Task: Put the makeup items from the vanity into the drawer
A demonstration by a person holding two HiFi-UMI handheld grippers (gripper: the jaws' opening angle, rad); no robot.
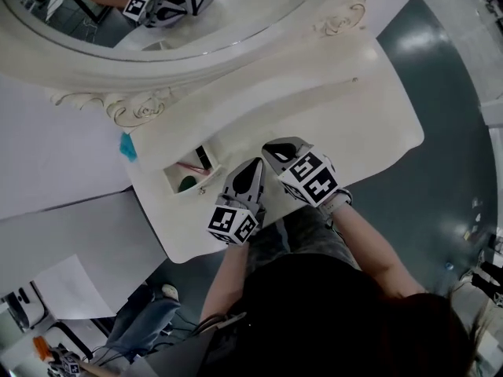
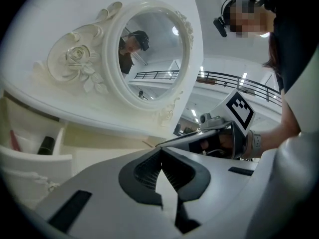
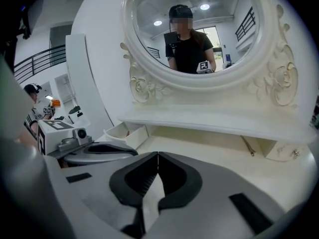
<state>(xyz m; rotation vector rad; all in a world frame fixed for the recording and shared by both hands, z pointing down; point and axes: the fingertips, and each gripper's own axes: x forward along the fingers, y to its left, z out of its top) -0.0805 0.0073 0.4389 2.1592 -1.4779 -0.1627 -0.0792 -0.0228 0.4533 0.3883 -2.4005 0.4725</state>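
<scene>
Jaws of the left tool [image 2: 160, 151]: pressed together tip to tip, nothing between them. Jaws of the right tool [image 3: 158, 154]: likewise clenched, with no object in the gap.

Pose, head view:
- Both tools sit side by side above the front edge of the white vanity surface [image 1: 369, 108], toward its left end. They are close to each other; contact between them cannot be told.
- The left tool points away from the person toward the back edge, and its marker cube [image 1: 234, 223] sits at the front edge.
- The right tool is angled across toward the left tool, nose slanting down at the surface.
- The left forearm [image 1: 226, 285] runs almost straight out from the torso.
- The right forearm [image 1: 371, 246] comes in diagonally from the right, with a band [image 1: 339, 203] at the wrist.

In the left gripper view, the right tool shows at right with a hand [image 2: 224, 143] wrapped round its grip.

The drawer [image 1: 174, 181] is small and pulled open at the surface's left end, below the ledge of the mirror [image 1: 157, 14] and just left of the left tool's tip. Neither tool touches it.

The makeup items [image 1: 192, 170] lie inside the drawer:
- a slim red piece [image 2: 14, 140]
- a dark piece [image 2: 46, 145] beside the red one
- a green piece [image 1: 187, 184] nearer the drawer front
</scene>
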